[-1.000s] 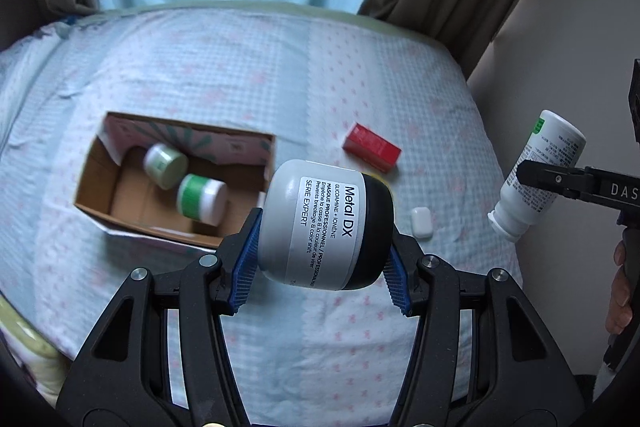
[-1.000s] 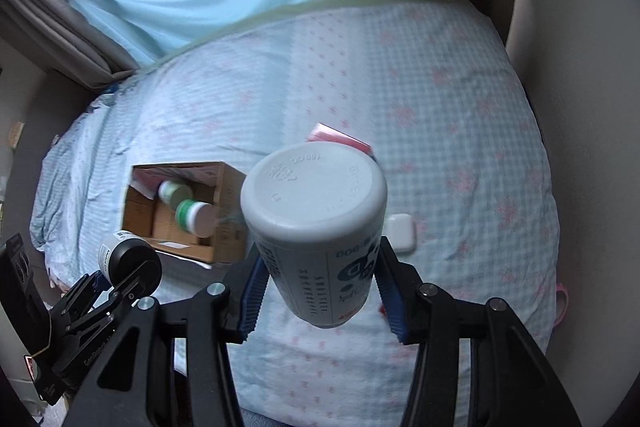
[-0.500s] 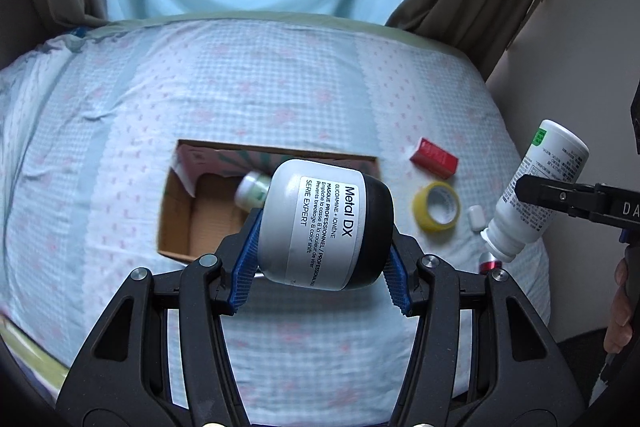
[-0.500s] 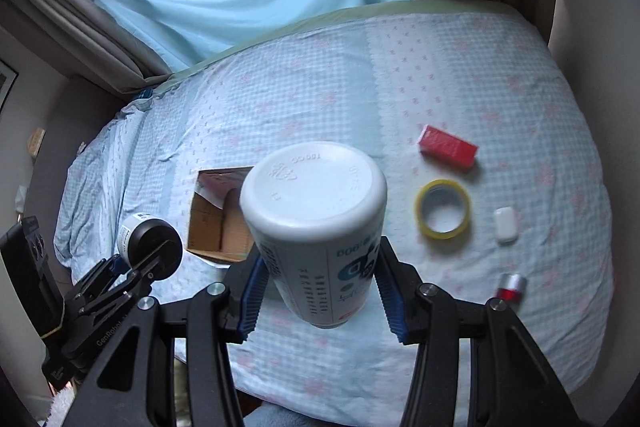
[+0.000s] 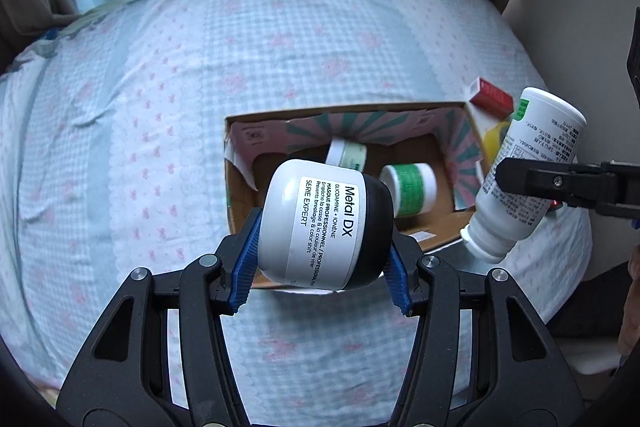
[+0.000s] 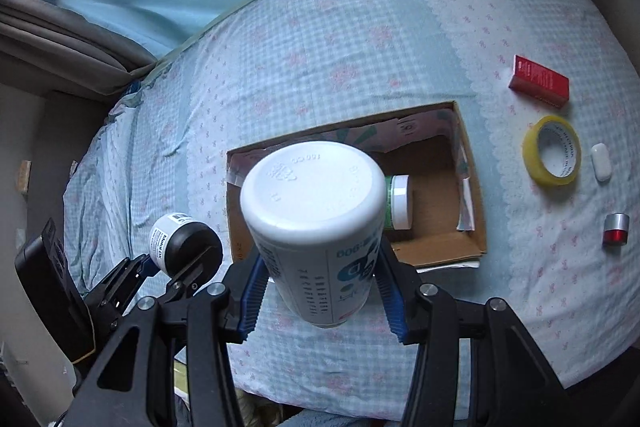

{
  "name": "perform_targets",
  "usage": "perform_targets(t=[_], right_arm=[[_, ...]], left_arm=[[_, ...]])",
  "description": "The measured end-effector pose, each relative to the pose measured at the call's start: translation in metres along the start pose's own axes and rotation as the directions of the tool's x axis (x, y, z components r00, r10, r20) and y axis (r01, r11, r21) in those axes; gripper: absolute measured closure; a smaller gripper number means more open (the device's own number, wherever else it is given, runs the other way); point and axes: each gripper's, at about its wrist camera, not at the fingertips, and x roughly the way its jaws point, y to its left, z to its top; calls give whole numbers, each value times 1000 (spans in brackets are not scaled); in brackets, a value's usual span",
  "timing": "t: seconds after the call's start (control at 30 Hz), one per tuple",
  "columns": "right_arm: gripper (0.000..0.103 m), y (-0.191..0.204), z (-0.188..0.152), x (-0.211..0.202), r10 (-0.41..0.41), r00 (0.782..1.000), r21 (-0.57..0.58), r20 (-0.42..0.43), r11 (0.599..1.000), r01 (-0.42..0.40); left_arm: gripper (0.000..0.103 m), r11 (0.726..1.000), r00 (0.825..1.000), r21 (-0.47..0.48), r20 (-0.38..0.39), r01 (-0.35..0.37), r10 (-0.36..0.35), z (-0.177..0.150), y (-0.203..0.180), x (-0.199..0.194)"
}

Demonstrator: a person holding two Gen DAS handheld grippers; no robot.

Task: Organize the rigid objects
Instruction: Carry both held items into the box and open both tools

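My left gripper (image 5: 322, 259) is shut on a white and black Metal DX jar (image 5: 326, 225), held above the near edge of an open cardboard box (image 5: 464, 241). The box holds two small green-labelled jars (image 5: 408, 187). My right gripper (image 6: 322, 289) is shut on a tall white bottle (image 6: 316, 215), bottom towards the camera, above the box (image 6: 476, 219). The bottle also shows in the left wrist view (image 5: 528, 171), and the jar in the right wrist view (image 6: 182, 241).
The box sits on a bed with a blue checked sheet (image 6: 360, 47). Right of the box lie a red carton (image 6: 538, 81), a yellow tape roll (image 6: 554, 151), a small white case (image 6: 601, 161) and a small red and silver cylinder (image 6: 616, 229). Curtains hang behind.
Both grippers have moved in over the box with their loads; the box now looks larger and lies right under them. Neither grip has changed.
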Motion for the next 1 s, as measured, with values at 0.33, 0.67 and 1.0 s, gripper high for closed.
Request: perform_targets(t=[0.33, 0.67, 1.0], right_arm=[[56, 1, 17, 88, 2, 992, 26, -130, 1000, 1], [56, -21, 27, 160, -11, 964, 53, -265, 998, 26], [40, -39, 38, 168, 86, 945, 147, -316, 988, -41]], left_arm=[[52, 1000, 991, -3, -130, -17, 17, 15, 22, 85], [52, 998, 980, 45, -195, -35, 43, 40, 25, 150], [7, 999, 984, -6, -173, 39, -40, 43, 38, 132]])
